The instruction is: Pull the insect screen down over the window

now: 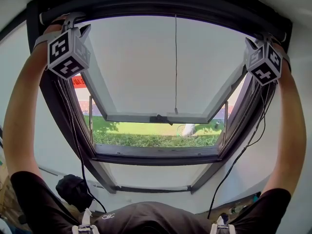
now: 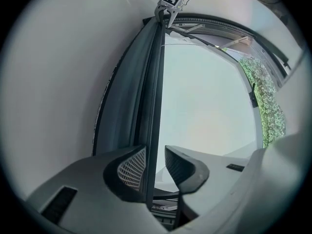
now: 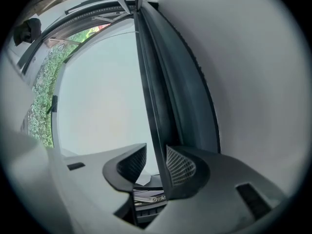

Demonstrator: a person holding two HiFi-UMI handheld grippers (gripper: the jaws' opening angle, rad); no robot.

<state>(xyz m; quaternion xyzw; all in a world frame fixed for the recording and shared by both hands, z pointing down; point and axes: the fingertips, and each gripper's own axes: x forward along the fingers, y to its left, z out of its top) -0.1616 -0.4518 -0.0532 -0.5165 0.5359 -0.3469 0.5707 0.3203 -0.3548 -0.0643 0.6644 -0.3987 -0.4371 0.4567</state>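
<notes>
Arms raised to the top of the open grey-framed window (image 1: 146, 67). Insect screen's dark horizontal pull bar (image 1: 161, 6) lies along the upper edge, long axis spanning from my left gripper (image 1: 73, 21) to my right gripper (image 1: 265, 37), one at each end. Only the gripper views show the fingers (image 2: 131, 165): apart, bar edge between them, against one pad.

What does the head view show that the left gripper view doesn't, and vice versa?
Head view only: the pull cord hanging mid-window and a black bag at lower left.
Left gripper view only: the left gripper with its fingers apart. The dark top bar runs between them, close against one finger and clear of the other.
Both: that bar, the right gripper at its far end, and the grass outside.
</notes>
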